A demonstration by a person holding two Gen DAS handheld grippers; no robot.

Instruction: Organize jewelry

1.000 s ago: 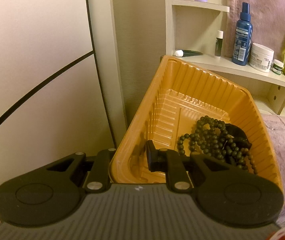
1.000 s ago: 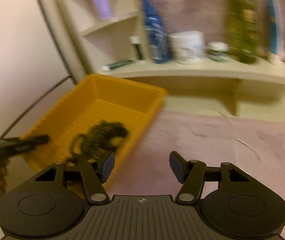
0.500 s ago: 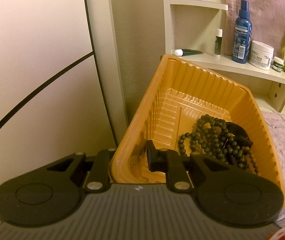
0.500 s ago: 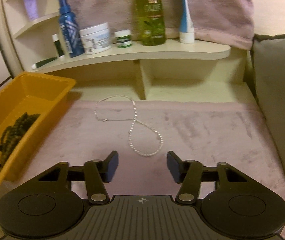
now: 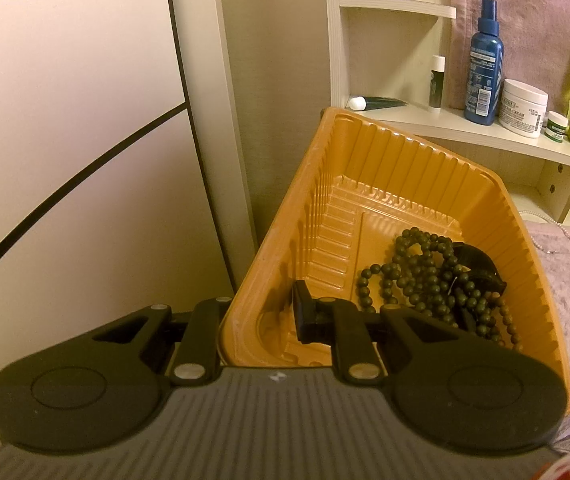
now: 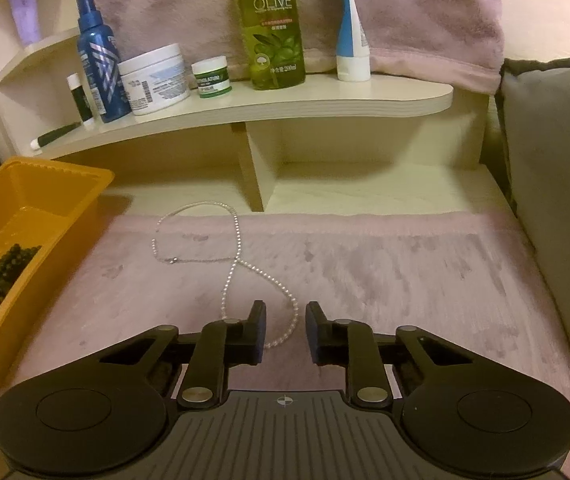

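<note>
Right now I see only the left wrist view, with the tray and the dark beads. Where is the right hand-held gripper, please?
Observer: The right hand-held gripper is low over the near loop of the pearl necklace on the pink cloth.
Operator: Does it grip the necklace?
Observer: Not yet. Its jaws have just been closing; the strand lies between them, but the pads do not press it.
Operator: Is the necklace tangled?
Observer: No, it lies in a figure-eight with one crossing.

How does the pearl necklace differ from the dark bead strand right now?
The pearl necklace lies stretched out in a loose figure-eight on the pink cloth; the dark bead strand is bunched in the orange tray. Pearls are small and pale; the dark beads are larger and green-black. The pearl necklace's near loop sits between the right tool's fingers, ungripped; the left tool clamps the tray wall, not the strand. Both are beaded strings.
</note>
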